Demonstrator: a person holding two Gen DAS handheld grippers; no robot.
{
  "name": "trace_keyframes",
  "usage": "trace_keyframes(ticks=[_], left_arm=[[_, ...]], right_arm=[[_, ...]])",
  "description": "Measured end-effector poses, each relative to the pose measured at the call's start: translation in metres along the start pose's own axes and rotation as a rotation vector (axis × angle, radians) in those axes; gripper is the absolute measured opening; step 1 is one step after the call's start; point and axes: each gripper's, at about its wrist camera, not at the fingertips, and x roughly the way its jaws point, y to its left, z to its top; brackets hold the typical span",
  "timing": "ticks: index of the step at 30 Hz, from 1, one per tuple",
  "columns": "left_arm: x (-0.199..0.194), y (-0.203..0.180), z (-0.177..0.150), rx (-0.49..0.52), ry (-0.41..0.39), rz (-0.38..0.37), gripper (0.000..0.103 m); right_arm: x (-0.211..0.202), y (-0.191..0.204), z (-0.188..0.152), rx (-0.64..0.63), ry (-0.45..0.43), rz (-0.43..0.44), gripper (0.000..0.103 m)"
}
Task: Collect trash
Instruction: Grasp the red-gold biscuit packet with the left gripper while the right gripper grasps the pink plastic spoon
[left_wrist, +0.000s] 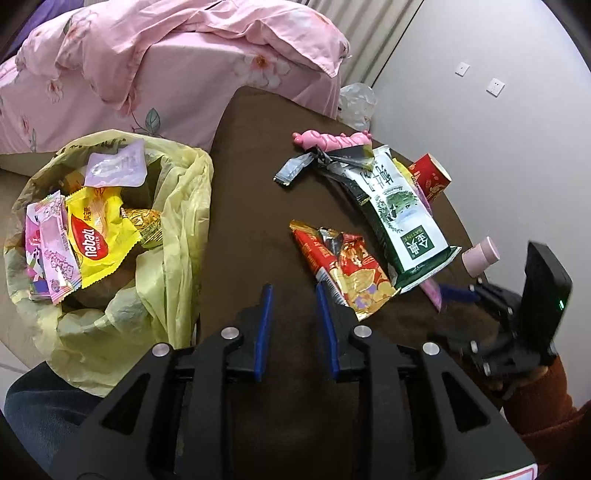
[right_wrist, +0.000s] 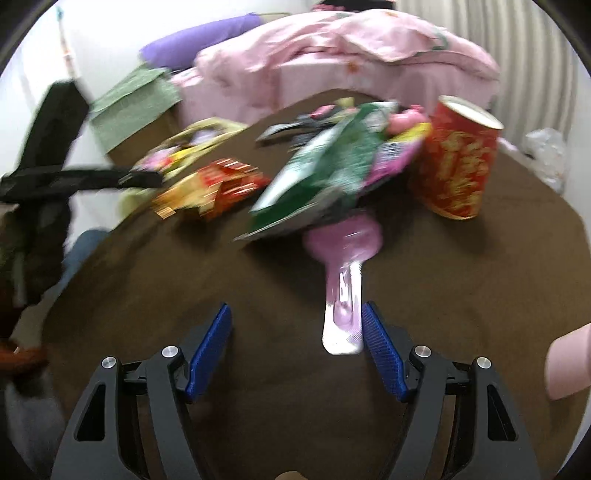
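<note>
Right wrist view is smeared with blur, so most of the stuff on the brown table (right_wrist: 461, 295) is hard to read there. I can make out a pink wrapper (right_wrist: 343, 310) lying lengthwise in front of my right gripper (right_wrist: 297, 321), its near end just beside the inner face of the right-hand blue pad; I can't tell if they actually touch. Its far end runs under a green and white bag (right_wrist: 317, 181). That gripper's jaws are spread wide with nothing pinched. Behind stands a red and gold can (right_wrist: 458, 162), upright. Something pale pink (right_wrist: 569, 365) is cut off at the right edge, no idea what.

Left wrist view is sharp. My left gripper (left_wrist: 293, 293) has its jaws only partly apart, nothing between them, just bare table. A red and gold snack wrapper (left_wrist: 343, 266) lies just ahead and to the right, its near corner tucked behind the right finger. Further right is the same green and white bag (left_wrist: 402, 218), with a grey wrapper (left_wrist: 295, 168) and a pink toy-looking thing (left_wrist: 332, 140) beyond it. The can (left_wrist: 430, 177) is half hidden behind the bag here.

Yellow trash bag (left_wrist: 177, 229) sits open to the left of the gripper, already holding a yellow wafer wrapper (left_wrist: 96, 240) and pink wrappers (left_wrist: 55, 251). Pink bedding (left_wrist: 147, 55) fills the back.
</note>
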Motion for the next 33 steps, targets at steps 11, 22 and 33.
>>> trace_keyframes(ticks=[11,22,33], left_arm=[[-0.006,-0.012,-0.004,0.013,-0.027,-0.022,0.028],[-0.006,-0.013,-0.005,-0.025,-0.055,-0.056,0.045],[0.027,-0.031,-0.003,-0.019,0.000,0.000,0.054]], right_arm=[[0.025,-0.020,0.035,0.055,-0.062,-0.085,0.051],[-0.002,-0.008,0.025,0.030,-0.078,-0.109,0.042],[-0.052,-0.022,-0.002,0.125,-0.149,-0.198,0.042]])
